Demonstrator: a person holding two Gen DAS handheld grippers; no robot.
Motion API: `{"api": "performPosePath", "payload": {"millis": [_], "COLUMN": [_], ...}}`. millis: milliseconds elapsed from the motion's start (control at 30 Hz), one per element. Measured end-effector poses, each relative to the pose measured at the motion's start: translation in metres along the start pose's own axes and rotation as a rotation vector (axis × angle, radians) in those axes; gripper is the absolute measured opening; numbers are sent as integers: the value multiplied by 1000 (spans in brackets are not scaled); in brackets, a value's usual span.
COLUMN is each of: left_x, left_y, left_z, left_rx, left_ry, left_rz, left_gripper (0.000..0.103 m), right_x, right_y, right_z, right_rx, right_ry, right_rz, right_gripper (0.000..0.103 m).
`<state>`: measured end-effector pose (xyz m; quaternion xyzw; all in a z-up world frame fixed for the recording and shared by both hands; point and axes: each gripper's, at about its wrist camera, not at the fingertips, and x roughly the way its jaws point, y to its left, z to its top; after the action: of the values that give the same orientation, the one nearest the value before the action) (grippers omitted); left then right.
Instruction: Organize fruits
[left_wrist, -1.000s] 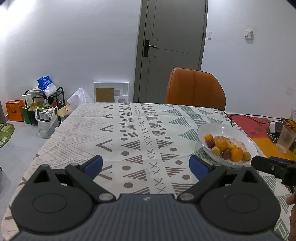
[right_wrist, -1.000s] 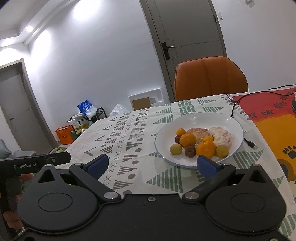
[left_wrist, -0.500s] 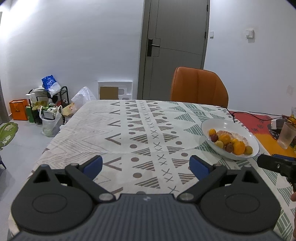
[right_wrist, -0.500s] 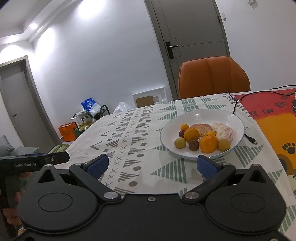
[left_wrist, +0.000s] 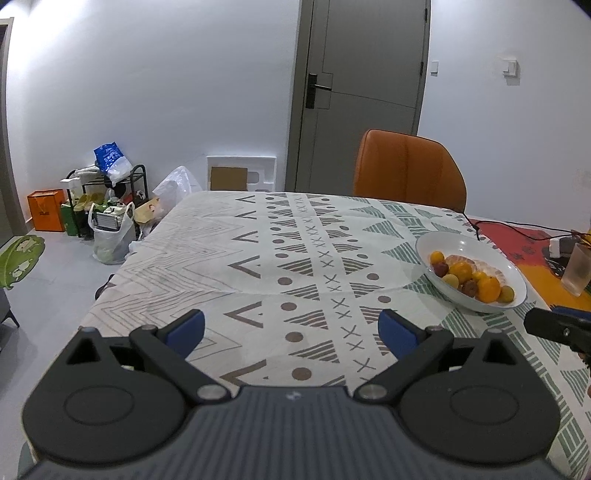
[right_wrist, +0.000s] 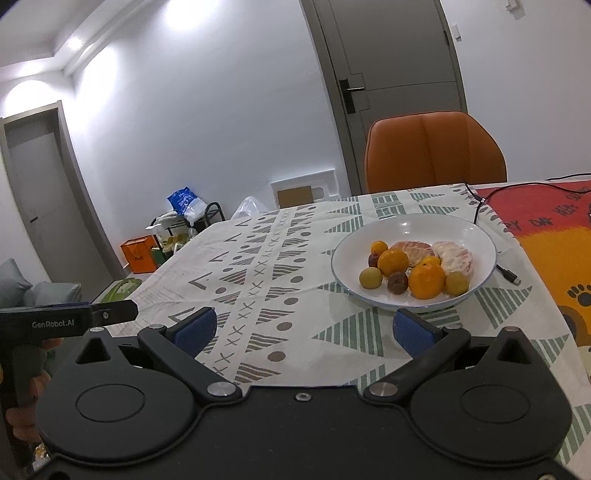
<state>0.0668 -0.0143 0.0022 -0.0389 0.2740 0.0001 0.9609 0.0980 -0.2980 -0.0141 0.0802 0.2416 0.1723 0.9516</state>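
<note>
right wrist view: the white plate (right_wrist: 476, 232) of oranges (right_wrist: 427, 281), small plums and peeled citrus halves (right_wrist: 453, 256) sits near the patterned tablecloth's (right_wrist: 258, 273) right border, just beyond the right gripper (right_wrist: 303, 328), spread wide and empty. left of the plate lies bare cloth, where the left gripper (left_wrist: 291, 328) hovers, also spread, empty.

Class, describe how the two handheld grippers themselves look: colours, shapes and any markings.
The left gripper has a ribbed grey body, two black round-disc linkage arms with silver pivots, and blue pads. The right gripper matches, but its body is smooth black. White lettering "GenRobot.AI" marks the left one's side.
</note>
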Motion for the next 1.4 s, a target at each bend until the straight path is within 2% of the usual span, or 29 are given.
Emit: {"api": "performPosePath", "payload": {"millis": [1400], "left_x": [1], "left_y": [2], "left_z": [-1], "left_rx": [3], "left_ry": [6], "left_rz": [3], "left_gripper": [99], "right_x": [1], "right_y": [-5], "right_z": [-3], "right_rx": [8], "right_ry": [7], "right_rz": [-9], "right_gripper": [103]}}
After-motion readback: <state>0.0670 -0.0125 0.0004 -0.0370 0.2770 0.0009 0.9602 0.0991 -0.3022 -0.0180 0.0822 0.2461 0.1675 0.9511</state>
